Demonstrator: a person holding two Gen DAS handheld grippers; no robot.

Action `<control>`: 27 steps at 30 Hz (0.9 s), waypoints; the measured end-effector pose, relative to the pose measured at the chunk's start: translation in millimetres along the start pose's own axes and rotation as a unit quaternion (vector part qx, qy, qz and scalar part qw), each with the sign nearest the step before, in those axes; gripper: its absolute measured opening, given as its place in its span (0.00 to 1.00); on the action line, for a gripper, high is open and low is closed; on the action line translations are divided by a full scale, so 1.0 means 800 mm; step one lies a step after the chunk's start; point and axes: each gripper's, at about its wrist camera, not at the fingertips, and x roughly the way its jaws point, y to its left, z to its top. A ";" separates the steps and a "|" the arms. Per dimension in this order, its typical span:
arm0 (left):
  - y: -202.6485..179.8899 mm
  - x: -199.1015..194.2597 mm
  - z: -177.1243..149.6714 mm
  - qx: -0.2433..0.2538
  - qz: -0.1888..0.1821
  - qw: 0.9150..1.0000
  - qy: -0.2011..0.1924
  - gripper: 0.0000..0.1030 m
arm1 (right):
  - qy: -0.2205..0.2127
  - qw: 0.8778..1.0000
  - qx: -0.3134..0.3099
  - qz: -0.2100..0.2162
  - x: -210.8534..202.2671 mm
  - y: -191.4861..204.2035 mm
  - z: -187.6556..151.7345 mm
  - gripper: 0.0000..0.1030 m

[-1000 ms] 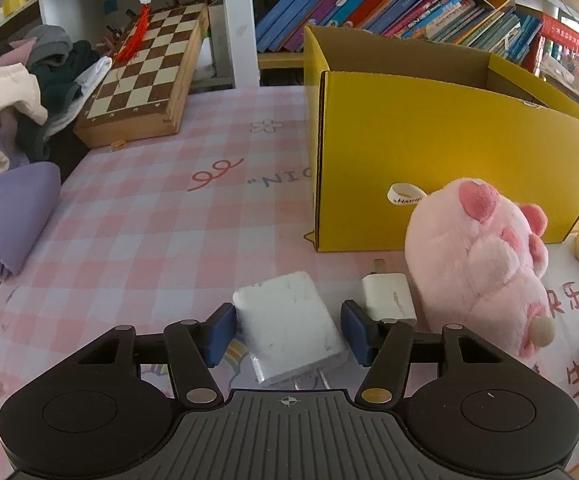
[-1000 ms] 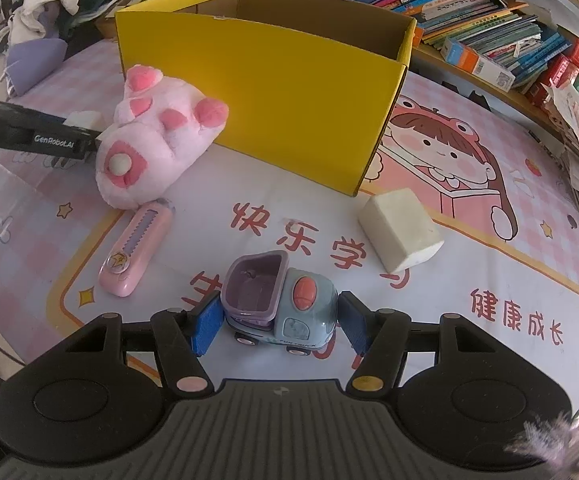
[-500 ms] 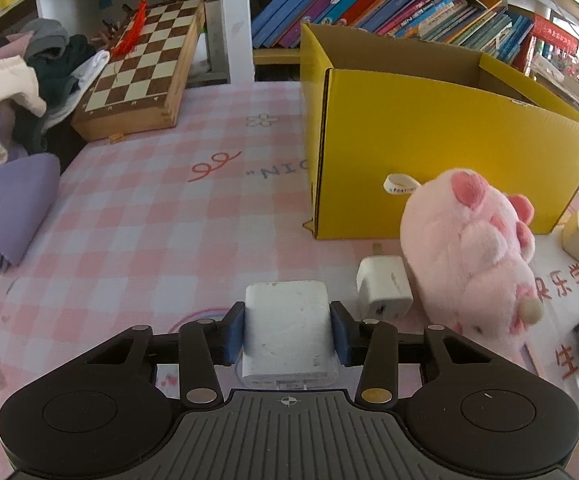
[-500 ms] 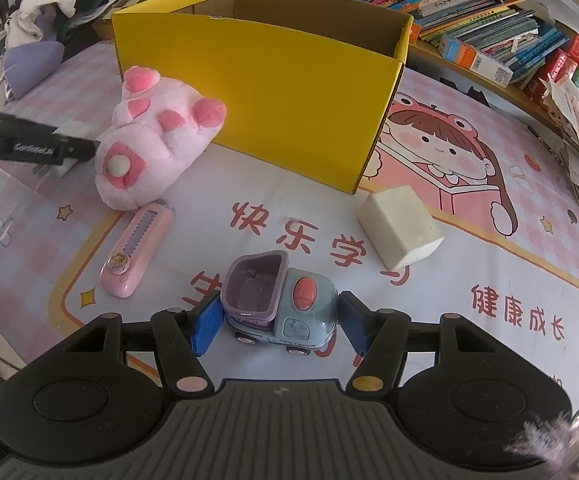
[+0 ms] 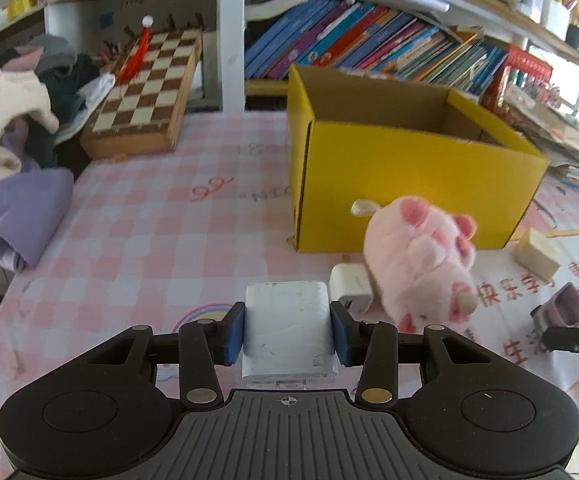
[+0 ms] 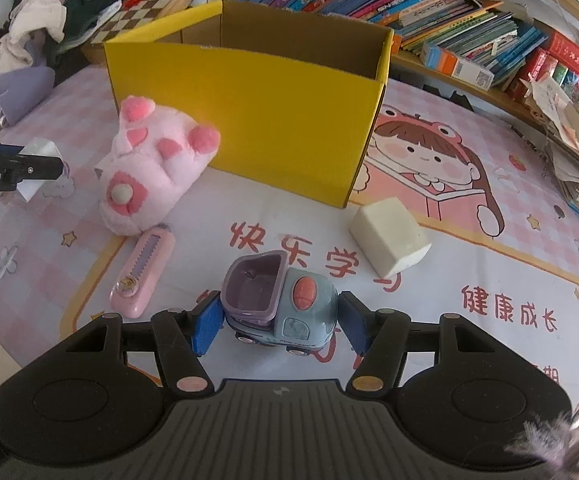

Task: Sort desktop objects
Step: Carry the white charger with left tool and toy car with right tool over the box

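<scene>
a home, likely a child's study corner: crowded bookshelves [image 5: 389,52] across the top of the frame, a chessboard [image 5: 149,96] and heaped clothes [image 5: 17,120] at upper left, a cartoon desk mat [image 6: 469,208] with toys below.

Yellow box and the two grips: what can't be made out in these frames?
- Yellow box floor: its walls hide it in both views.
- Right gripper contact with the toy truck: narrow gaps, unclear.
- White block underside in the left gripper: hidden by the gripper body.
</scene>
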 end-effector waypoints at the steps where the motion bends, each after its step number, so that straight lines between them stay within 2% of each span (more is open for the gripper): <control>1: -0.001 -0.003 0.002 0.002 -0.002 1.000 -0.004 0.41 | -0.003 1.000 0.001 -0.001 -0.002 0.000 0.001 0.58; 12: -0.010 -0.033 0.024 0.017 -0.029 0.998 -0.049 0.41 | -0.043 0.999 0.025 -0.012 -0.032 -0.007 0.016 0.58; 27: -0.037 -0.056 0.060 0.033 -0.053 0.993 -0.100 0.41 | -0.103 0.994 0.015 0.013 -0.058 -0.012 0.066 0.58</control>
